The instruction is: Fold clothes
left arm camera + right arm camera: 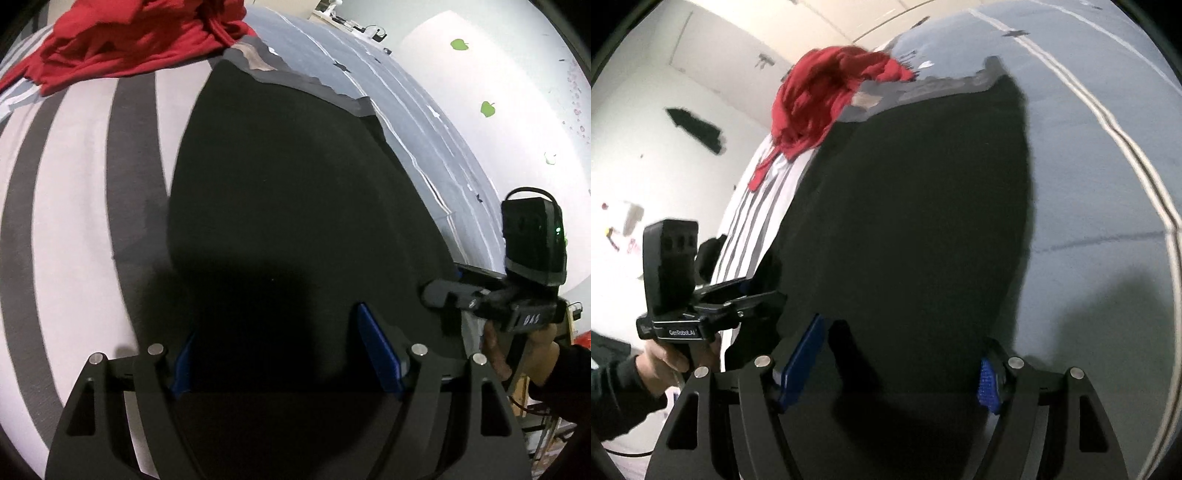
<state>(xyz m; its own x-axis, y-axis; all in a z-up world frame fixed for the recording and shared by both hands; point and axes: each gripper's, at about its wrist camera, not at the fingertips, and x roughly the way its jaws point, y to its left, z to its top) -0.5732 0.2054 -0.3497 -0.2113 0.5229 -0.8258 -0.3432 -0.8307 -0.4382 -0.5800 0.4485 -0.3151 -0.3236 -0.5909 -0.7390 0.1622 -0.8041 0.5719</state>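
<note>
Black garment (295, 206) flat on striped sheet (74, 206); red cloth (136, 40) bunched beyond

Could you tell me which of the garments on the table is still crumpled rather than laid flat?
The red garment, bunched in a heap at the far end; the black garment lies spread flat.

You are looking at just two readable marks. The left claw (768, 295) is showing "GenRobot.AI" in white lettering on its black body, above your hand. The right claw (439, 295) is showing blurred letters, perhaps "DAS", on its body.
</note>
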